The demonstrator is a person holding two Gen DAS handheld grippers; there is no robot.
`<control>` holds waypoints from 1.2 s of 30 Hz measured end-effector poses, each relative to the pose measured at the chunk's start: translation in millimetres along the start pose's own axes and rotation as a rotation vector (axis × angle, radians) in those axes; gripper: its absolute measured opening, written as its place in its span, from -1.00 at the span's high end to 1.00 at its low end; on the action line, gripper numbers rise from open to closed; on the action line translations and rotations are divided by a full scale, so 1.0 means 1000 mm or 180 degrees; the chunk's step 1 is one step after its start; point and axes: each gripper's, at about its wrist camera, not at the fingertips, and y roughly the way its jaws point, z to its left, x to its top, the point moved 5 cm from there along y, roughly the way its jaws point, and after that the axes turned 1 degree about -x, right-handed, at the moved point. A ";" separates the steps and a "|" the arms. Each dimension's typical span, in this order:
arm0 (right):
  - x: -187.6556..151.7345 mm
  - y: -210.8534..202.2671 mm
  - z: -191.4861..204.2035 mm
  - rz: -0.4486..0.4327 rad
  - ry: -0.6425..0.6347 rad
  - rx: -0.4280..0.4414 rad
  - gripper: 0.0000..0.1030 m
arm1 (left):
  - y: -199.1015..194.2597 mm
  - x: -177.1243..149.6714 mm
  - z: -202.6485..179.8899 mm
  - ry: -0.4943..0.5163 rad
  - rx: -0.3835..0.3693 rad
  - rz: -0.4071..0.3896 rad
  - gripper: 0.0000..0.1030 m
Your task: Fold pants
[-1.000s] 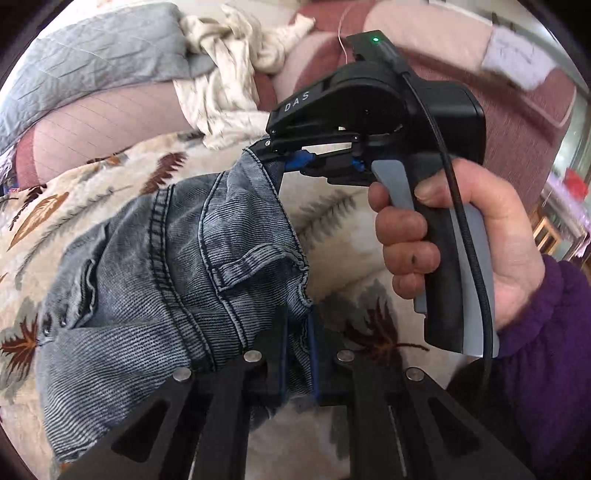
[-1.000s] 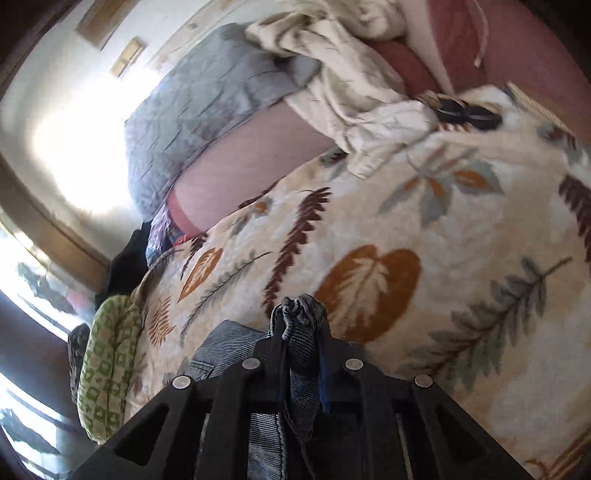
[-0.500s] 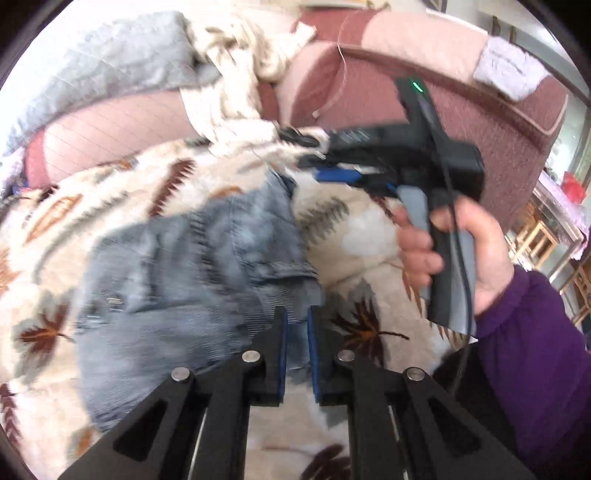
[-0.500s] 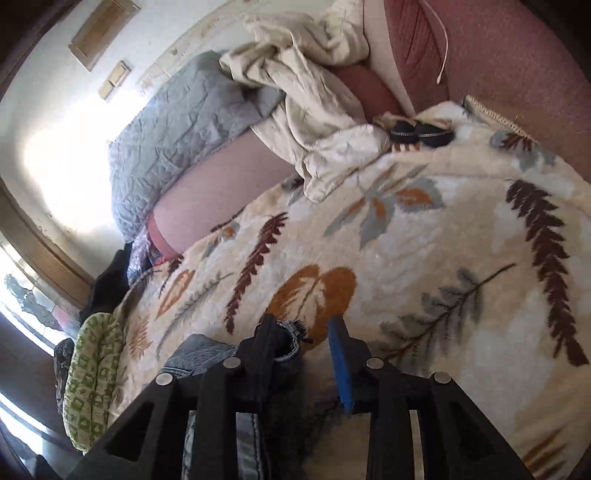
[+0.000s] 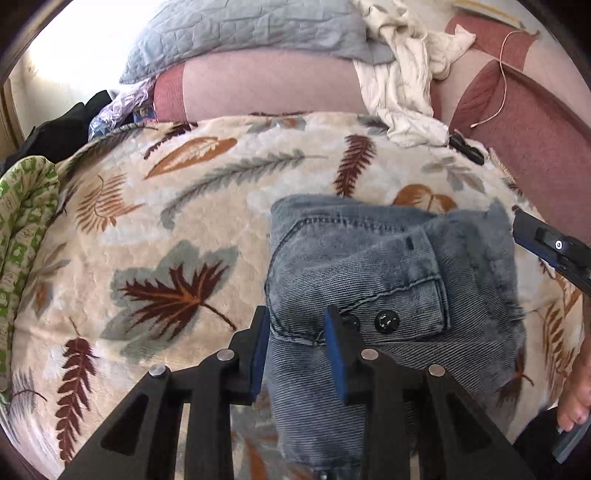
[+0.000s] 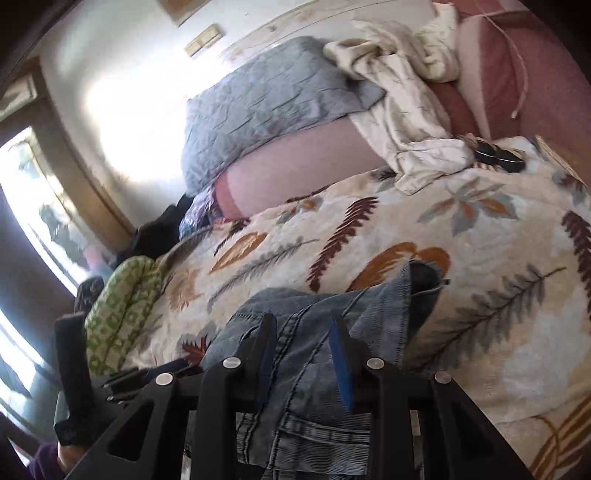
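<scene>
The faded blue denim pants (image 5: 391, 280) lie folded in a compact bundle on a leaf-patterned blanket (image 5: 177, 221). My left gripper (image 5: 297, 325) is open, its jaws apart over the bundle's near left edge, holding nothing. The right gripper's body (image 5: 554, 247) shows at the right edge of the left wrist view. In the right wrist view the pants (image 6: 332, 332) lie under my right gripper (image 6: 303, 336), which is open with its jaws apart above the denim. The left gripper's handle (image 6: 74, 369) shows at the lower left there.
The blanket covers a sofa seat with a pink backrest (image 5: 266, 88). A grey quilt (image 5: 251, 26) and a cream garment (image 5: 402, 85) are draped on it. A black item (image 5: 467, 147) lies by the cream garment. A green patterned cushion (image 5: 22, 221) lies at the left.
Both grippers were shut on the denim and held it up one second ago. They have laid it on the blanket, opened and drawn back.
</scene>
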 end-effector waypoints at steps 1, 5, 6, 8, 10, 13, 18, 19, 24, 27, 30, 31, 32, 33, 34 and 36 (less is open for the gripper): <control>-0.003 0.005 0.001 0.0043 -0.0043 -0.0039 0.38 | 0.005 -0.003 -0.001 0.0006 0.0017 0.0019 0.41; -0.024 0.034 -0.009 0.0447 -0.0118 -0.0287 0.38 | 0.022 -0.014 -0.005 0.0044 0.0076 0.0095 0.40; -0.030 0.040 -0.012 0.0560 -0.0110 -0.0332 0.36 | 0.021 -0.017 -0.005 0.0034 0.0067 0.0103 0.40; -0.042 0.054 -0.021 0.0789 -0.0143 -0.0463 0.35 | 0.025 -0.023 -0.004 0.0041 0.0065 0.0109 0.39; -0.050 0.061 -0.027 0.0878 -0.0139 -0.0505 0.34 | 0.027 -0.027 -0.005 0.0080 0.0094 0.0092 0.38; -0.057 0.065 -0.028 0.0974 -0.0256 -0.0598 0.34 | 0.025 -0.029 -0.010 0.0207 0.0184 0.0056 0.38; -0.062 0.057 -0.029 0.1023 -0.0291 -0.0672 0.33 | 0.021 -0.028 -0.001 0.0046 -0.0012 0.0176 0.34; -0.064 0.054 -0.027 0.1014 -0.0299 -0.0686 0.31 | 0.019 -0.029 0.001 0.0008 -0.0055 0.0180 0.34; -0.066 0.033 -0.023 0.0827 -0.0240 -0.0643 0.22 | 0.000 -0.035 0.011 -0.0088 -0.0101 0.0040 0.34; -0.069 0.019 -0.008 0.0630 -0.0559 -0.0694 0.19 | -0.006 -0.038 0.017 -0.0150 -0.0054 0.0008 0.34; -0.076 0.013 0.007 0.0523 -0.0766 -0.0668 0.19 | -0.006 -0.041 0.019 -0.0190 -0.0031 0.0008 0.34; -0.080 0.014 0.010 0.0536 -0.0799 -0.0683 0.18 | -0.003 -0.043 0.019 -0.0179 -0.0012 0.0036 0.34; -0.082 0.017 0.012 0.0568 -0.0830 -0.0730 0.18 | -0.001 -0.045 0.018 -0.0171 -0.0002 0.0050 0.34; -0.086 0.020 0.014 0.0607 -0.0865 -0.0783 0.18 | 0.000 -0.046 0.018 -0.0163 0.0006 0.0054 0.34; -0.089 0.025 0.014 0.0656 -0.0896 -0.0835 0.17 | 0.001 -0.047 0.017 -0.0151 0.0020 0.0056 0.34; -0.093 0.027 0.013 0.0698 -0.0874 -0.0861 0.17 | 0.003 -0.047 0.016 -0.0129 0.0036 0.0079 0.33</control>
